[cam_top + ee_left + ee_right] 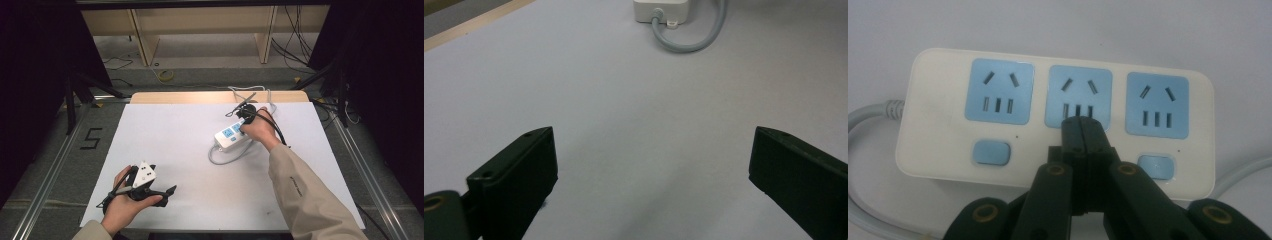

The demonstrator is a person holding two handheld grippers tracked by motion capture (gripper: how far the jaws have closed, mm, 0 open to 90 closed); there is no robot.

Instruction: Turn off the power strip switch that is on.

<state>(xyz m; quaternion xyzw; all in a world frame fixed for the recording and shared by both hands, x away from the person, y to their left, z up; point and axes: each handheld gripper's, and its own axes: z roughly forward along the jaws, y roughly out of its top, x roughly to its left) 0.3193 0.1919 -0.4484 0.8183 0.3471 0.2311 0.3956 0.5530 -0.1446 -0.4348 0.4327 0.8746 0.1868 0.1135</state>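
A white power strip (229, 135) with three blue sockets lies on the white sheet (170, 145), right of centre, and its grey cord (225, 159) loops toward me. My right gripper (243, 120) is over it, jaws shut together with nothing between them. In the right gripper view the tips (1081, 125) lie at the lower edge of the middle socket (1078, 95) and hide the spot between the two blue switches (991, 152). I cannot tell whether they touch. My left gripper (165, 181) rests at the near left, jaws wide open and empty (651, 150), facing the strip (661, 9).
The wooden table edge (215, 96) runs along the back, with a white cable (270, 100) trailing off it. Behind are shelf legs and floor cables (165, 75). Metal rails (50, 165) flank the table on both sides.
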